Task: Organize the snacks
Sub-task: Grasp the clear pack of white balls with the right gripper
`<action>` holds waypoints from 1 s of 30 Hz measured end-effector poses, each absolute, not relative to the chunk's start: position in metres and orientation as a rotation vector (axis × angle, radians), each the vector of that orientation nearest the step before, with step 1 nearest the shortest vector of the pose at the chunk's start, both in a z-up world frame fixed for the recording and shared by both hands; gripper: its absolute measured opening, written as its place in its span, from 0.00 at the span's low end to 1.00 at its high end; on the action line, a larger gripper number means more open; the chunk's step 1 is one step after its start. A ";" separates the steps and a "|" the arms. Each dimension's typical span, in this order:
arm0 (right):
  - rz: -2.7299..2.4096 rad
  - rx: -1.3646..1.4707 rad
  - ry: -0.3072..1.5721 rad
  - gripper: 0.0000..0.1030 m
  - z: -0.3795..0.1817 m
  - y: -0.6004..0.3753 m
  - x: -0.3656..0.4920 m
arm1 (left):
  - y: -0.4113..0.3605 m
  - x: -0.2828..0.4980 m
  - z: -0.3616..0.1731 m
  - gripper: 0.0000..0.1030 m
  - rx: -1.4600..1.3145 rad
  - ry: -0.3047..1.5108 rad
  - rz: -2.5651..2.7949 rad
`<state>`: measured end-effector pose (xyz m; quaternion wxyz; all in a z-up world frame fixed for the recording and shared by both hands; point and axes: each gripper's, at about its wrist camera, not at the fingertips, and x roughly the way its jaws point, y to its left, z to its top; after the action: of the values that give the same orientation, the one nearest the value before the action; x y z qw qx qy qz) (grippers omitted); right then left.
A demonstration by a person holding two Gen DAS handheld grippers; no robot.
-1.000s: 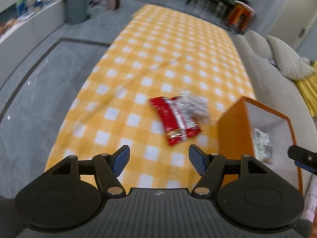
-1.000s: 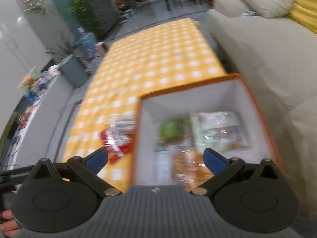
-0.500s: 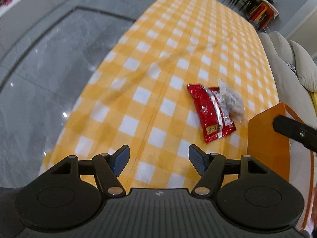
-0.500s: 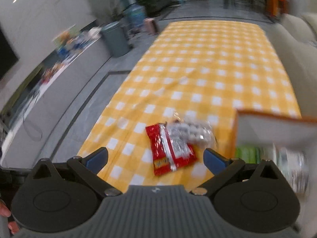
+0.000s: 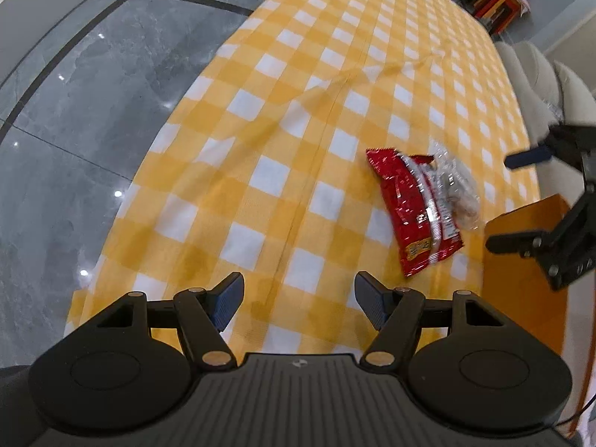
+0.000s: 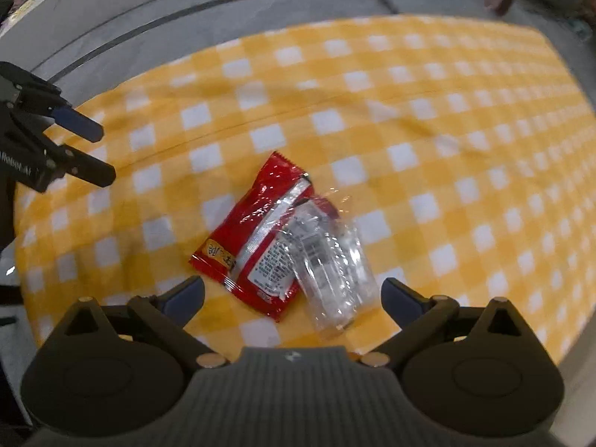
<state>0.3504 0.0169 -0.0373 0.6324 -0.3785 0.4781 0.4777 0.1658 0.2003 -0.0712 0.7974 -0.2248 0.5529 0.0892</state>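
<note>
Fingers point(image 6: 182, 300) on the right gripper point(image 6: 292, 294) gape wide, empty, over 2 packs: red pack point(image 6: 257, 238) under a clear pack point(image 6: 331, 260), probably overlapping, near the cloth point(image 6: 409, 111) edge. I'd pinch the clear one first.

A yellow-and-white checked tablecloth point(image 5: 298, 156) covers the table. On it lie a red snack packet point(image 6: 257, 238) and a clear packet point(image 6: 331, 272) overlapping it. An orange box point(image 5: 521, 260) stands beside them.

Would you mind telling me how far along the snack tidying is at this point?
Nothing visibly finished here: the orange box shows only its outer side. In hand: nothing, though the open right gripper hovers over the red packet and clear packet. Both remain on the checked cloth; the left gripper is open, empty.
</note>
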 end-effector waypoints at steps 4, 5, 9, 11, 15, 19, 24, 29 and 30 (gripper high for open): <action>1.176 -0.967 1.097 0.96 -0.055 0.029 0.363 | 0.200 0.173 -0.079 0.77 -0.486 1.219 0.182; 1.187 -0.975 1.123 0.96 -0.058 0.030 0.367 | 0.199 0.174 -0.080 0.77 -0.471 1.224 0.191; 1.209 -1.057 1.199 0.96 -0.079 0.040 0.375 | 0.200 0.178 -0.084 0.77 -0.442 1.246 0.202; 1.207 -1.093 1.208 0.96 -0.086 0.042 0.379 | 0.204 0.179 -0.086 0.77 -0.464 1.252 0.200; 1.235 -1.053 1.199 0.96 -0.094 0.047 0.390 | 0.206 0.180 -0.088 0.77 -0.463 1.265 0.199; 1.239 -0.938 1.342 0.93 -0.106 0.048 0.404 | 0.205 0.179 -0.084 0.77 -0.479 1.258 0.160; 1.130 -0.814 1.399 0.90 -0.102 0.052 0.412 | 0.200 0.178 -0.081 0.77 -0.351 1.268 0.232; 1.030 -0.925 1.442 0.81 -0.107 0.061 0.391 | 0.203 0.173 -0.080 0.77 -0.368 1.269 0.226; 1.000 -0.922 1.451 0.77 -0.107 0.062 0.387 | 0.204 0.172 -0.078 0.77 -0.370 1.265 0.226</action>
<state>0.3874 0.0619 -0.1070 0.5451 -0.3888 0.6116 0.4214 0.1725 0.2035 -0.0785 0.7846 -0.1717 0.5865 0.1045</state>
